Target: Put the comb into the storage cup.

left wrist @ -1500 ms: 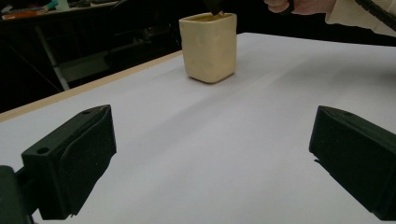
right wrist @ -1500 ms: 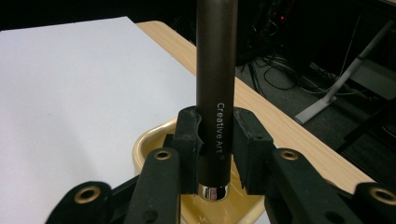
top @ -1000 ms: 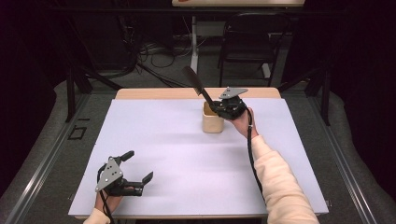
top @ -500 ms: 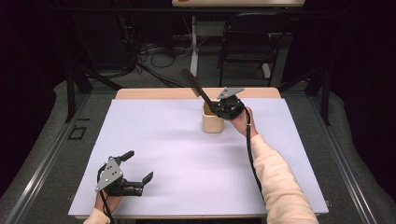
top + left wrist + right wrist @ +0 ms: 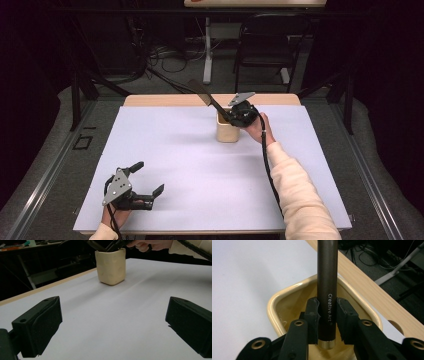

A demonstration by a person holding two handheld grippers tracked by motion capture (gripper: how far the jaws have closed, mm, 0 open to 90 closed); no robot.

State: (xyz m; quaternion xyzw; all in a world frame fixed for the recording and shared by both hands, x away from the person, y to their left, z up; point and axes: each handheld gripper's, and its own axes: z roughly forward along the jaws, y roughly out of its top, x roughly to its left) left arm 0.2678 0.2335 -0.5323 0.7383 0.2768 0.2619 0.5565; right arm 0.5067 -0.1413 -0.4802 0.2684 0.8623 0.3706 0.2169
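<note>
White table cover (image 5: 200,165) (wood edge) — dark, cable-strewn floor (image 5: 165,60) behind.

A wooden table (image 5: 165,100) fills the middle of the high view, covered by a white sheet (image 5: 200,175). A cream cup (image 5: 227,131) stands on the sheet, upper centre, near the far edge.

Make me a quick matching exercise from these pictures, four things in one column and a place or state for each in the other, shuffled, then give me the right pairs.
Column one:
1. cup
2. brush
3. left gripper
4. right gripper

Column two:
A. open, low over the near left part of the table
B. shut on a dark handle
C. standing on the white sheet near the far edge
D. handle end down inside the cup rim

Pairs: 1-C, 2-D, 3-A, 4-B
</note>
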